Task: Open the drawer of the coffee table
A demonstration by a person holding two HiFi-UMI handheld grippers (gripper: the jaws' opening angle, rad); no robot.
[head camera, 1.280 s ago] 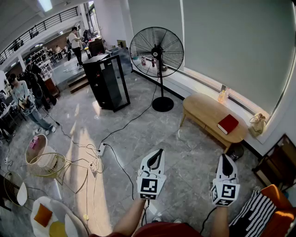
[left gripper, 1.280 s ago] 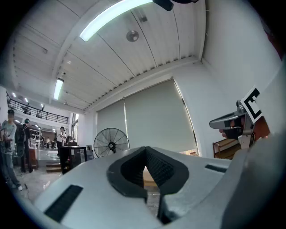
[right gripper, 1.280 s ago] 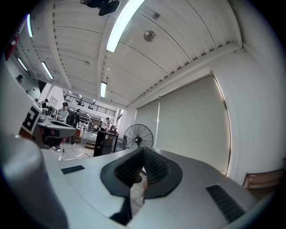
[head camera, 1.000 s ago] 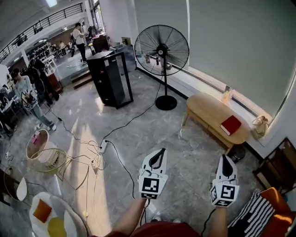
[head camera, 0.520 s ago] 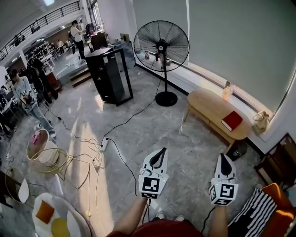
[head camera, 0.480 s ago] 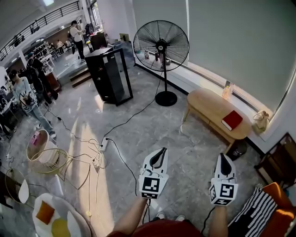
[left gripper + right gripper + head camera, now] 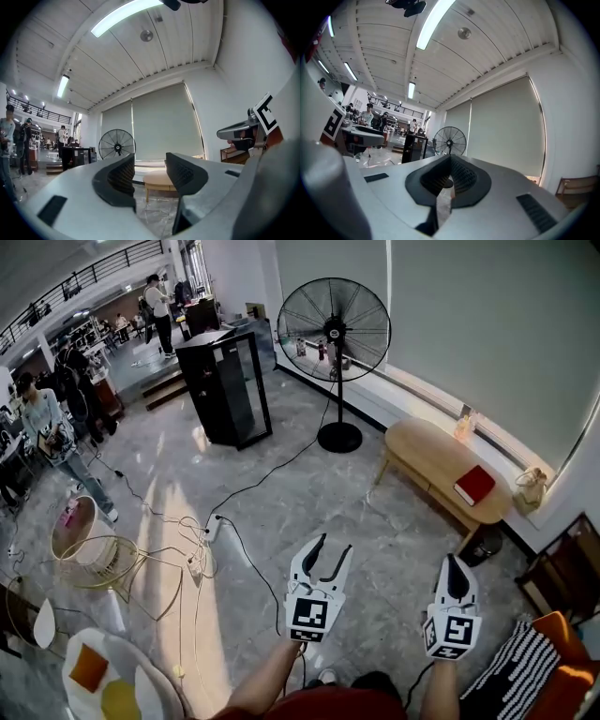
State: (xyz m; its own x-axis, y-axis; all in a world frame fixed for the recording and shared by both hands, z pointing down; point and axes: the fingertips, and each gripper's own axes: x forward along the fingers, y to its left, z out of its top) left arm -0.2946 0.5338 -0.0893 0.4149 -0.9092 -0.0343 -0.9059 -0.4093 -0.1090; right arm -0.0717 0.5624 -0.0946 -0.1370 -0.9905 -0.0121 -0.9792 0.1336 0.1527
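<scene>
Coffee table across the stone floor, drawer shut

The coffee table [image 7: 427,486] stands by the window wall at the right of the head view, well apart from both tools. It is a low piece of pale wood with a long oval worktop [image 7: 419,448], rounded ends and slim legs. The side that faces the room lies flush, its drawer not pulled out. On the worktop a red book [image 7: 473,486] lies flat near the close end, and a small clear bottle [image 7: 463,427] stands at the window edge. A tan bag [image 7: 530,489] sits just beside the table on the sill.

At far left a round wicker basket [image 7: 79,551] stands on the glossy grey floor [image 7: 375,521]; what it holds cannot be made out. A white rounded shell [image 7: 141,688] at the lower left holds an orange piece and a yellow one. A black cabinet [image 7: 225,382] with a glass door and a black wire-caged pedestal fan [image 7: 339,320] stand further back, with cables trailing across the floor.

The left hand-held gripper [image 7: 332,547] has just been spreading its jaws; they stand wide apart with nothing between them. The right hand-held gripper [image 7: 454,562] has its ribbed jaws pressed together, empty.
</scene>
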